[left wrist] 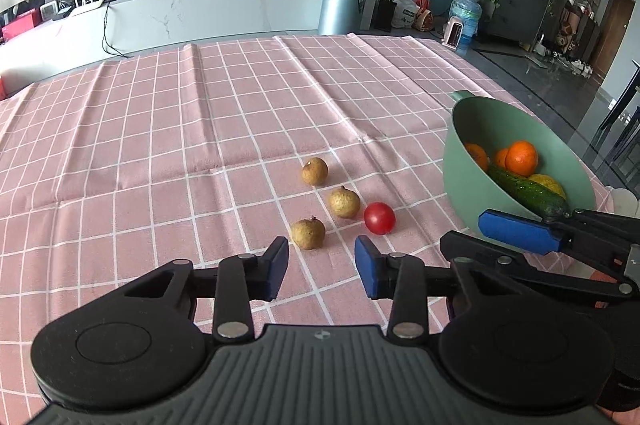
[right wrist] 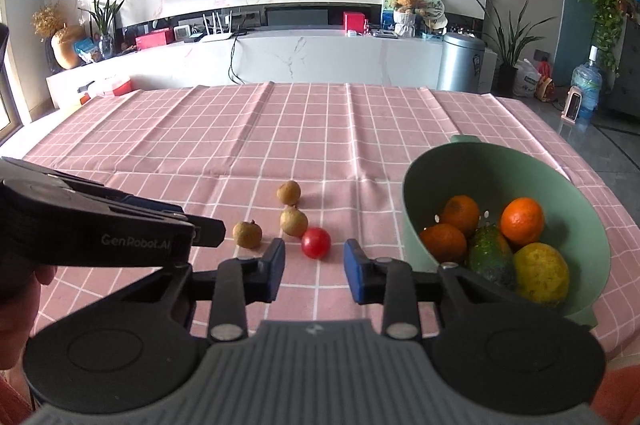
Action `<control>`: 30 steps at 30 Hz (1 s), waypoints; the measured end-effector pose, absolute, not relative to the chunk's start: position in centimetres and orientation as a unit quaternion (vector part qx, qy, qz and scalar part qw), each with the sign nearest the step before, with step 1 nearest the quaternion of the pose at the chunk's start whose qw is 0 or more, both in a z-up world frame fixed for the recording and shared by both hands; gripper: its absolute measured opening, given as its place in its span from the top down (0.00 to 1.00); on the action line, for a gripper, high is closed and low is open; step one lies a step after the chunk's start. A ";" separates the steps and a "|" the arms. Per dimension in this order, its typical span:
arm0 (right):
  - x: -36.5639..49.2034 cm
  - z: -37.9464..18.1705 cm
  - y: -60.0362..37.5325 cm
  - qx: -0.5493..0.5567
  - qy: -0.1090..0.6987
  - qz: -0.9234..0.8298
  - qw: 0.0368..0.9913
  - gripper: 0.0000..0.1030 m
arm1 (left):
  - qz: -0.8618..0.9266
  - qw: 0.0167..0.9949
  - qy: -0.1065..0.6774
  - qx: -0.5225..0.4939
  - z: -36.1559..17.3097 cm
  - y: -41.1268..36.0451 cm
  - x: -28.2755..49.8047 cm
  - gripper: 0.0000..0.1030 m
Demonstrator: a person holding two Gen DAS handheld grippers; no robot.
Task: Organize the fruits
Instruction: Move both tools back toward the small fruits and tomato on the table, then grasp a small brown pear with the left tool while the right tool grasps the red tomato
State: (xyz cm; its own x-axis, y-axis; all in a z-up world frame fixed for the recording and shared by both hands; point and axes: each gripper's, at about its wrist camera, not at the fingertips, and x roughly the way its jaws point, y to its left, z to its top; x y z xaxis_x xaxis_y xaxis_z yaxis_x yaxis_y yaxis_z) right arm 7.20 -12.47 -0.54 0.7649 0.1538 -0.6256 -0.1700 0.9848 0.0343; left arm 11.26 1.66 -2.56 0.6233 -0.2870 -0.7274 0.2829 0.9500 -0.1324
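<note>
Pink checked tablecloth [left wrist: 200, 129] covers the counter and carries everything, with creases running from near to far. Right of centre sits a green colander bowl [right wrist: 432, 185], tilted so that its open mouth faces the near side. Inside it lie three oranges [right wrist: 522, 221], a dark green cucumber [right wrist: 490, 257] and a yellow citrus fruit [right wrist: 540, 273], all packed together and touching.

On the cloth left of the bowl are four small fruits. A red tomato [right wrist: 316, 243] lies nearest the bowl but apart from it. Three brown, rough-skinned round fruits, possibly longans, lie left of and beyond it: one just beside the tomato [right wrist: 294, 221], one farther away [right wrist: 289, 192], and one to the left [right wrist: 247, 234].

The right gripper [right wrist: 314, 271] hovers low over the cloth with its blue-padded fingers [right wrist: 356, 277] spread wide and nothing between them; the tomato sits just beyond the gap. The left gripper [left wrist: 322, 267] is likewise wide open and empty, its fingers [left wrist: 276, 269] pointing at the nearest brown fruit [left wrist: 308, 233] and the tomato [left wrist: 379, 218]. Each gripper shows at the edge of the other's view, the two close side by side.
</note>
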 end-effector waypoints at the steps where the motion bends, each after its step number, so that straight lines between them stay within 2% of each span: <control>1: 7.6 -0.7 -12.4 -0.010 0.335 0.086 0.938 0.72 | -0.158 0.900 0.406 -0.005 -2.8 1.6 11.6 0.56; 16: 13.3 -3.7 -12.0 0.022 0.385 0.076 0.919 0.72 | -0.147 0.883 0.446 -0.025 -6.1 2.0 15.9 0.58; 21: 14.4 -4.7 -12.7 0.052 0.403 0.080 0.910 0.77 | -0.153 0.886 0.438 -0.012 -6.6 1.6 16.1 0.59; 27: 15.0 -5.2 -12.4 0.057 0.405 0.080 0.909 0.79 | -0.163 0.885 0.436 -0.013 -6.7 1.5 16.3 0.71; 30: 15.2 -5.5 -12.4 0.059 0.408 0.082 0.908 0.79 | -0.163 0.885 0.437 -0.012 -6.6 1.6 16.3 0.73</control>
State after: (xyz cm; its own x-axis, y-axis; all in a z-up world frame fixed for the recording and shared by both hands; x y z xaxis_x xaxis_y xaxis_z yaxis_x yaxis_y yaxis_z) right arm 15.22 -12.40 -5.45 0.6543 0.1970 -0.7301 -0.1003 0.9796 0.1744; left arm 16.29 1.56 -6.57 0.5652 -0.2984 -0.7691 0.2770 0.9468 -0.1638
